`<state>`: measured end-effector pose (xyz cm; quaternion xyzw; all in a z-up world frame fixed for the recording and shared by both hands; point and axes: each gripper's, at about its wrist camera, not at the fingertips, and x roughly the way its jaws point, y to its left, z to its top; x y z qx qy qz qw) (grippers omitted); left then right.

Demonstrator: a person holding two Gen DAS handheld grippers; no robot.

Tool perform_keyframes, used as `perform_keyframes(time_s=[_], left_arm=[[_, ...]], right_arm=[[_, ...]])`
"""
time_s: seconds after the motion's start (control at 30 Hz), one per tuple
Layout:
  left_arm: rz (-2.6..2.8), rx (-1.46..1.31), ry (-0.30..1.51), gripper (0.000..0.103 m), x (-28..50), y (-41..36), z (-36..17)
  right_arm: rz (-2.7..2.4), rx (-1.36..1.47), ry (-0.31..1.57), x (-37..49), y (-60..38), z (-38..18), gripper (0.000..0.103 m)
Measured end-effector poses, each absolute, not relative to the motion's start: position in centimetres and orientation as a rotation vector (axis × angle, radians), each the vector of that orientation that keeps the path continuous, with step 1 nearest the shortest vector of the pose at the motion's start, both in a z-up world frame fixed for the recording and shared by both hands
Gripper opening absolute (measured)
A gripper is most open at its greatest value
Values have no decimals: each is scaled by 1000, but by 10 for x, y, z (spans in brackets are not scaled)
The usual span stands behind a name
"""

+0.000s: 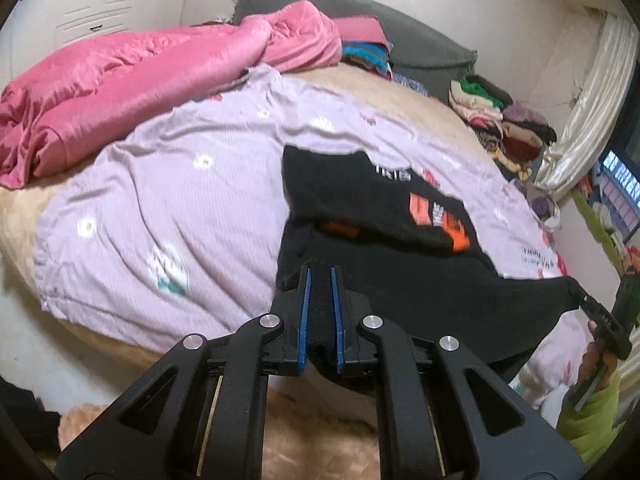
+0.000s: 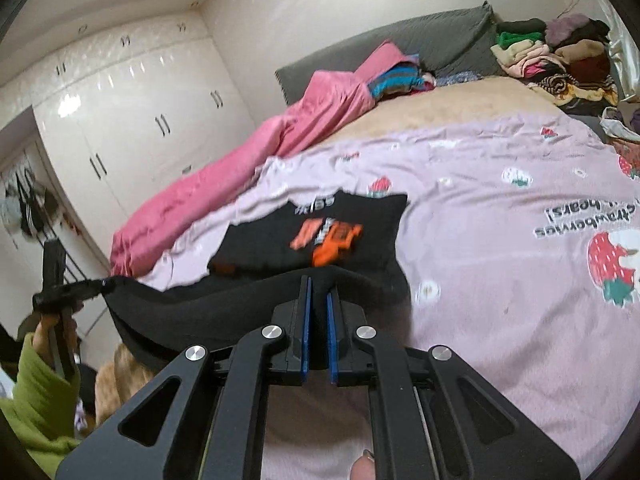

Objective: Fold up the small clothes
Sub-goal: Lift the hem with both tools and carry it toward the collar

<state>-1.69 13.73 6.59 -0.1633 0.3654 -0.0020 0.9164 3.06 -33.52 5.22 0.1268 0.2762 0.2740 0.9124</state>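
We count two grippers, one black shirt, one pink quilt, one lilac sheet, two clothes piles.

A bed with grey headboard fills the room; glossy white wardrobes at ten o'clock, probably a curtained window at three.

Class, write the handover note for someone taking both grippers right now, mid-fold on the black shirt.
Left gripper: shut on the near edge of the black shirt.
Right gripper: shut on the same edge, at its other end.
The edge is lifted off the lilac sheet; the printed far part lies on it.
Done: both corners gripped.
Left: carry the edge over, lay it flat, finish folding.
Folded clothes pile sits by the headboard.
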Motion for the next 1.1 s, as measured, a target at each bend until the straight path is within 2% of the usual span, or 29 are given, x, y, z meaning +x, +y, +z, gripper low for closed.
perform_keyframes(time_s=[0.57,1.1], left_arm=[[57,-366,675,3,63,160,103],[139,-295,678,3,142,166,96]], right_arm=[[464,271,476,106,-320,94,6],[371,261,565,195,-303,75,6]])
